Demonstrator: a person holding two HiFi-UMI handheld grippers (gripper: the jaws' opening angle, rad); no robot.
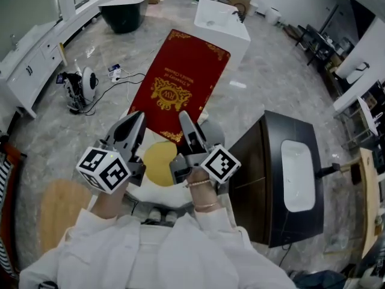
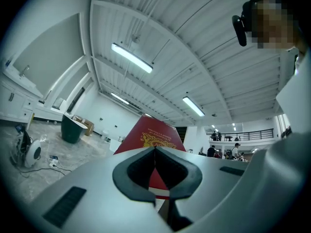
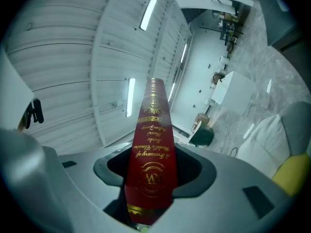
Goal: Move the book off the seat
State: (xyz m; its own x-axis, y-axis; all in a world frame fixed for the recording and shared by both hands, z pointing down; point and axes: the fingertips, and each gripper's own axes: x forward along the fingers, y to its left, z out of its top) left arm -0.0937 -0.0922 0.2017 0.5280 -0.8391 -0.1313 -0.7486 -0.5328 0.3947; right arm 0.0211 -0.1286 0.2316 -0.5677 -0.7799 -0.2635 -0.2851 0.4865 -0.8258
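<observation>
The large dark-red hardback book with gold ornament on its cover (image 1: 180, 83) is up in the air, slanting up and away from the person, its near edge low and its far edge high; it looks clear of the white seat (image 1: 157, 196) and the round yellow cushion (image 1: 159, 161) below it, so the lift appears made and the carry to one side is what is left; a book this broad and heavy would likely swing from a single grip, which is probably why both tools take the near edge, one towards each corner; the left gripper (image 1: 135, 125) has its jaws drawn almost together, tips meeting, with the red cover and a pale strip of pages pinched in the hollow between the pads, as its own view shows; the right gripper (image 1: 195, 128) has its jaws part-way apart, set to the thickness of the book (image 3: 150, 144), whose spine end runs straight up between the pads and is clamped there; the marbled grey floor (image 1: 271, 83) around the seat offers room to set it down
</observation>
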